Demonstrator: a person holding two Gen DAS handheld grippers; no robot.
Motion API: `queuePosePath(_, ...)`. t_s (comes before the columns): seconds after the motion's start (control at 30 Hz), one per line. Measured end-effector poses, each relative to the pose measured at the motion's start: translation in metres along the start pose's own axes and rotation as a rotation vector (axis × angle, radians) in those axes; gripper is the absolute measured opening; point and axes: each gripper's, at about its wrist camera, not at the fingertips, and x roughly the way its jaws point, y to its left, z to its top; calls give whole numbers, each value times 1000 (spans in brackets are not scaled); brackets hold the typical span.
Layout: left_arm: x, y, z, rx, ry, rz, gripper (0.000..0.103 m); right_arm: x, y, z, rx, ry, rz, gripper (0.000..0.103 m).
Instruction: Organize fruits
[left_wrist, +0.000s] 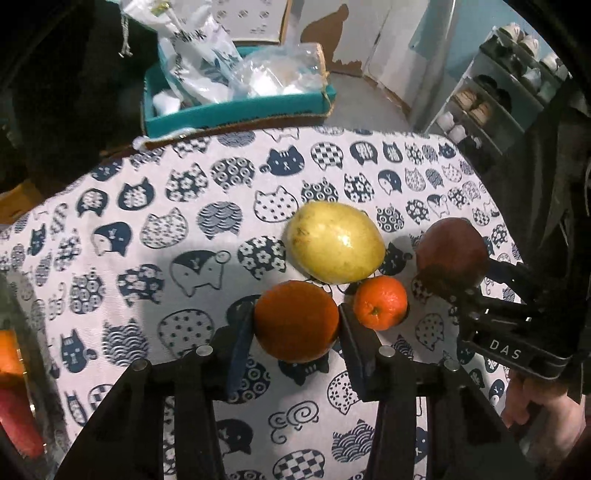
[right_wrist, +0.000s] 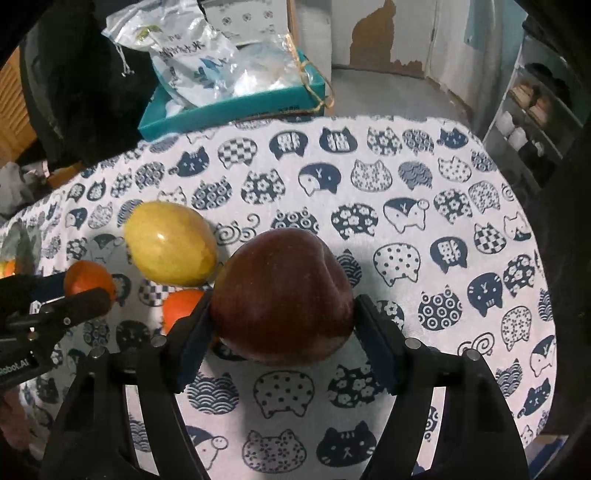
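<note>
Biggest thing here is the table (left_wrist: 147, 206), covered in a white cloth with navy cat heads all over it. Behind its far edge sits one teal box (left_wrist: 236, 110) stuffed with clear plastic bags (left_wrist: 258, 74), and there's a shoe rack (left_wrist: 491, 99) off to the right.

Fruit count: four total, all bunched near the table's middle. One red apple (right_wrist: 282, 295), one yellow pear (left_wrist: 334, 242), two oranges.

The right gripper (right_wrist: 282, 314) has the apple clamped, pads pressed on both its sides, jaws fairly wide since the apple's fat. It sits to the right of the pear.

The left gripper (left_wrist: 295, 325) is closed tight on the bigger orange (left_wrist: 295, 321), one pad on each side; it looks a bit off the cloth, with a shadow below it.

The small orange (left_wrist: 380, 302) sits loose on the cloth, just below the pear and between the two held fruits.

A hand (left_wrist: 543, 410) shows at the right edge, behind the right gripper.
</note>
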Motion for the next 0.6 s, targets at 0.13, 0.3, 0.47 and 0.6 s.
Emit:
queuePosePath(0.13,-17,1,-1,2,-29,13,46,-17,5,4,-2,-36,0,74)
queuePosePath(0.3,-41,3,-4,7,-68,33,46,-41,13,7,-8,-77,9,74)
queuePosePath(0.47,-63,3,-5,6,-104,40,46,-65,22,10,-21,-124,17,74)
queuePosePath(0.6,-80,6,-6,-2,-133,39,46,-82,26,13,-21,-160,34,74)
